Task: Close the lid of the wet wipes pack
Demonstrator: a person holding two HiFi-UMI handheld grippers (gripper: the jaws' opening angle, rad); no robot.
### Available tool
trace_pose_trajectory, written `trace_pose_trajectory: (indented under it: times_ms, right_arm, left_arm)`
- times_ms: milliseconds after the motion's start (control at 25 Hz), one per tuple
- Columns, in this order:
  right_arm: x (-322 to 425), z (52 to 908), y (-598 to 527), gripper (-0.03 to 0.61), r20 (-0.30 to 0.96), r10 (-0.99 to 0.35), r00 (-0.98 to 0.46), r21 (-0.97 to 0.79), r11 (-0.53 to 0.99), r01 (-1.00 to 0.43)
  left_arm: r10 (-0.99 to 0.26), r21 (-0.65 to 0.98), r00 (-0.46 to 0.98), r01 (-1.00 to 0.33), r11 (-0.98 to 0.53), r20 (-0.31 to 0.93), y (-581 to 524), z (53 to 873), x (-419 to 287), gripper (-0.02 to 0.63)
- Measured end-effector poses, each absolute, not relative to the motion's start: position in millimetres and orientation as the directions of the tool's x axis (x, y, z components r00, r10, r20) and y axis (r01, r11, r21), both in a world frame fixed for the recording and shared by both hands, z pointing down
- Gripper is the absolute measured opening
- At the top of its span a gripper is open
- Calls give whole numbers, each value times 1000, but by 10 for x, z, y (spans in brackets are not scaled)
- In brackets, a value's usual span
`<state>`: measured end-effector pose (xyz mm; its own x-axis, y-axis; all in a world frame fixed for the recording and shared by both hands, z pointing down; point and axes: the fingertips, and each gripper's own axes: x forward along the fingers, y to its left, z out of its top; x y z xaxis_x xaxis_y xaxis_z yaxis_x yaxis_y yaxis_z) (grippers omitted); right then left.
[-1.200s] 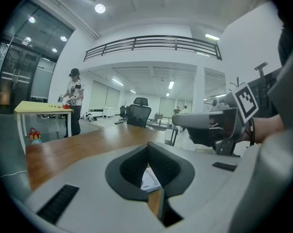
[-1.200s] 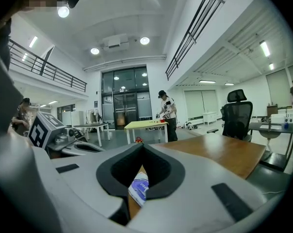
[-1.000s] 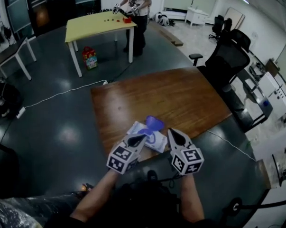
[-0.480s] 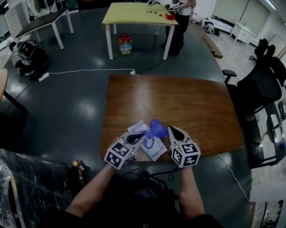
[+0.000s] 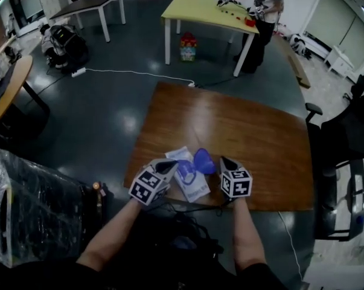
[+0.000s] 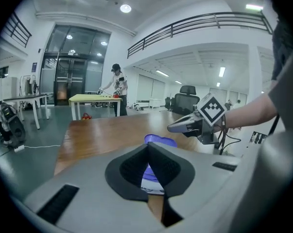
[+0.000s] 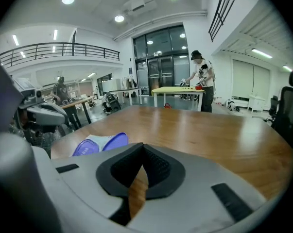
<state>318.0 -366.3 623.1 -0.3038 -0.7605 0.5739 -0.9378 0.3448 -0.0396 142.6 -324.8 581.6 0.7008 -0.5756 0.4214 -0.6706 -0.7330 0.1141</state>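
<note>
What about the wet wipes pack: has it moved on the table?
No. The wet wipes pack still lies at the wooden table's near edge, lid open.

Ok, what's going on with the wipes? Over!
Left gripper shut, over the wipes pack. Right gripper shut, empty, beside the lid. Lid up, not closed yet. Nothing blocking it.

Violet-blue lid (image 5: 204, 160), white wet wipes pack (image 5: 192, 186), brown wooden table (image 5: 248, 125)
The left gripper (image 5: 172, 164) and right gripper (image 5: 225, 161) are grey with black-and-white square patterns; the far table (image 5: 200, 11) is yellow.
</note>
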Motion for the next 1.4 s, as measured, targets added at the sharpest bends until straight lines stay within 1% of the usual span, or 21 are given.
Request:
trace_pose_trajectory:
  times_ms: [120, 240, 360, 520, 680, 880, 1080, 1400]
  right_arm:
    - [3239, 6468, -3716, 11, 623, -717, -311, -57, 355, -933]
    - [3198, 6623, -3691, 11, 642, -673, -368, -133, 375, -917]
    - [3093, 6614, -3618, 11, 613, -643, -459, -227, 414, -882]
    - [2812, 6359, -3487, 11, 534, -622, -573, -296, 497, -815]
    - [2463, 6248, -3342, 11, 498, -582, -643, -313, 571, -759]
    - [1966, 6262, -3172, 11, 502, -503, -704, -308, 656, -689]
    - [1672, 6369, -3062, 11, 544, -452, -707, -290, 690, -663]
    - [1586, 6605, -3118, 11, 658, -473, -585, -177, 659, -731]
  left_arm:
    - [-585, 108, 681, -687, -718, 440, -3268, 5880, 1394, 2]
    - [-593, 106, 661, -704, -703, 460, -3293, 5942, 1342, 1]
    - [-597, 105, 651, -712, -695, 469, -3312, 5975, 1338, 0]
    - [-599, 108, 644, -718, -687, 476, -3329, 5997, 1334, 0]
    - [-603, 113, 636, -727, -677, 481, -3330, 6026, 1296, 2]
    - [-605, 123, 630, -735, -666, 488, -3299, 6052, 1235, 2]
    - [-599, 128, 625, -738, -663, 501, -3244, 6079, 1171, 2]
    - [-585, 129, 624, -733, -668, 518, -3135, 6116, 1039, 2]
